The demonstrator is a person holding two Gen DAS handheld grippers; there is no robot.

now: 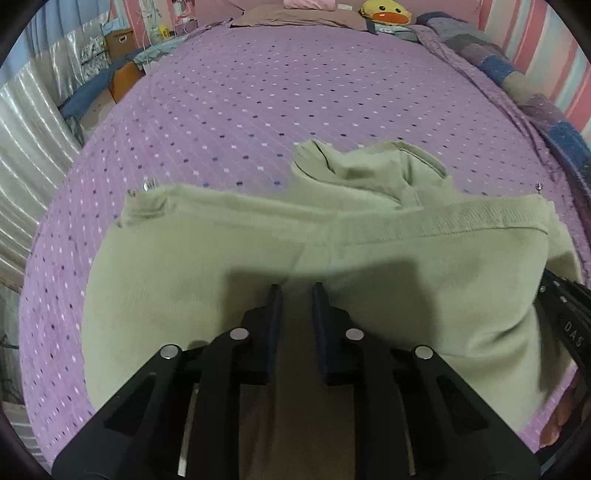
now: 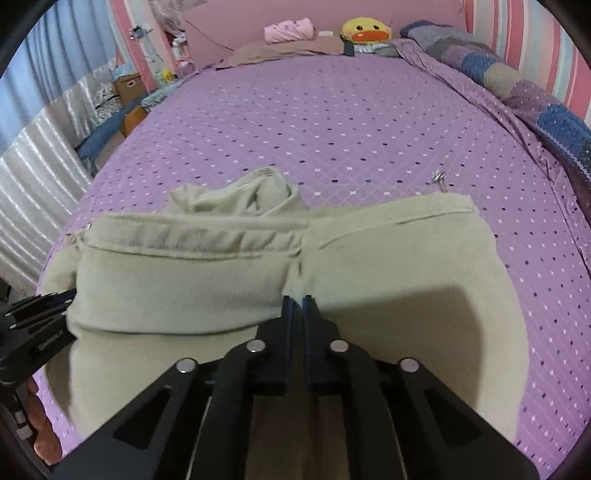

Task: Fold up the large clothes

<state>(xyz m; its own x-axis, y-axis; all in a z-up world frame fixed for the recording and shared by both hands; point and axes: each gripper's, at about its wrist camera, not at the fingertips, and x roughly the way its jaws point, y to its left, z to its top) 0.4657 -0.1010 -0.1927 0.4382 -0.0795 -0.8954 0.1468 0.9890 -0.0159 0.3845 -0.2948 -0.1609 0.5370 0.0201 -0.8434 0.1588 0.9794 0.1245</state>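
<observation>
L gripper: fingers are seen set apart w/ a clear gap; pale green cloth shows in the gap, but whether it is actually pinched can't be told. R gripper: blue-edged pads are pressed nearly together, a thin sliver of cloth is clamped at the tips, right at the fold's centre seam.

The garment, a light sage-green hoodie, is spread on the near part of the bed, directly under and ahead of both grippers. A folded-up layer w/ a ribbed hem band is seen across its top in the R view; the same band appears toward the R side in the L view. The hood is bunched behind the folded body, on the far side. A metal zip pull or ring is visible just beyond the far R corner of the cloth; a similar glint sits at the far L corner in the L view.

The bed is covered by a purple dotted bedspread. At the head end, well apart from the hoodie: a yellow duck plush, a pink rolled item, a brown pillow. A patchwork blanket is laid along the R edge.
</observation>
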